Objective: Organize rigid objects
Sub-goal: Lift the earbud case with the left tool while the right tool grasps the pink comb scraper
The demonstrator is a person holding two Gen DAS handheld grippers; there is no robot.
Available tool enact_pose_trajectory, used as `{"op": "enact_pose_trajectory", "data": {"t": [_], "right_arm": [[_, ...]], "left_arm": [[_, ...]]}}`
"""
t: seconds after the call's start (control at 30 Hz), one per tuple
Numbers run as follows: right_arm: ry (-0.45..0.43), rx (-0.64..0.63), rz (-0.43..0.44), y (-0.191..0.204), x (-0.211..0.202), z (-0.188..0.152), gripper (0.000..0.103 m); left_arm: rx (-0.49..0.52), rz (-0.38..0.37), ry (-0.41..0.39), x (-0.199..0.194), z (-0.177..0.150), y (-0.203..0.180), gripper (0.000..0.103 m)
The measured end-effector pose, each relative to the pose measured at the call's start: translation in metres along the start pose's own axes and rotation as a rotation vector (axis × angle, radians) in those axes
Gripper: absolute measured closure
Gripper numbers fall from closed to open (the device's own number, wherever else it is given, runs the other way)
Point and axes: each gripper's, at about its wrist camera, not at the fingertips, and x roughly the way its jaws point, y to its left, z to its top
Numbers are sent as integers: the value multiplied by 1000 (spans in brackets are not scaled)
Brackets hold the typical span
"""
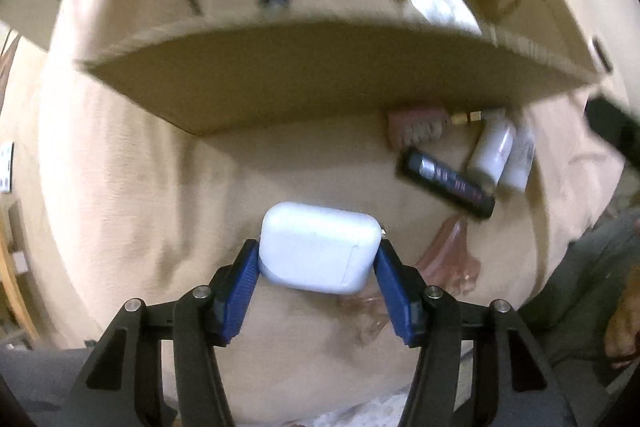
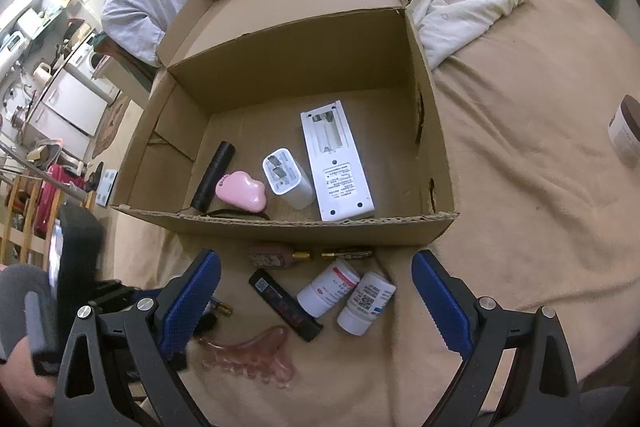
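One cardboard box [image 2: 436,155]; two white pill bottles [image 2: 328,289] [image 2: 366,303]; one remote control [image 2: 336,167]; one flashlight [image 2: 212,175].

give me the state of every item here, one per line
left gripper: shut on white case
right gripper: open, holding nothing
box: open, flaps up
remote: in box, back up, battery cover off
charger: in box
flashlight: lying in box
two bottles: lying on bed
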Motion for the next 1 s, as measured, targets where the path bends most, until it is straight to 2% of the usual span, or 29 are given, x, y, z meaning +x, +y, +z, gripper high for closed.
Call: {"op": "enact_pose_trajectory", "data": {"t": [0.13, 0.27, 0.33, 0.43, 0.6, 0.8, 1.0], "right_arm": [[21, -1, 23, 2, 1, -3, 1], [101, 9, 73, 15, 13, -18, 1], [160, -11, 79, 31, 24, -33, 1], [209, -69, 73, 55, 35, -54, 1], [276, -101, -36, 70, 59, -71, 0], [398, -112, -91, 89, 95, -82, 0], [397, -251, -282, 125, 120, -92, 0]], "left_arm": [[-98, 17, -81, -26, 3, 26, 49], [-214, 26, -157, -49, 5, 57, 49], [-253, 14, -169, -55, 7, 67, 49], [-289, -45, -156, -60, 6, 80, 49], [-285, -58, -160, -63, -1, 67, 49], [-296, -67, -166, -61, -4, 67, 48], [-302, -97, -175, -62, -3, 65, 48]]}}
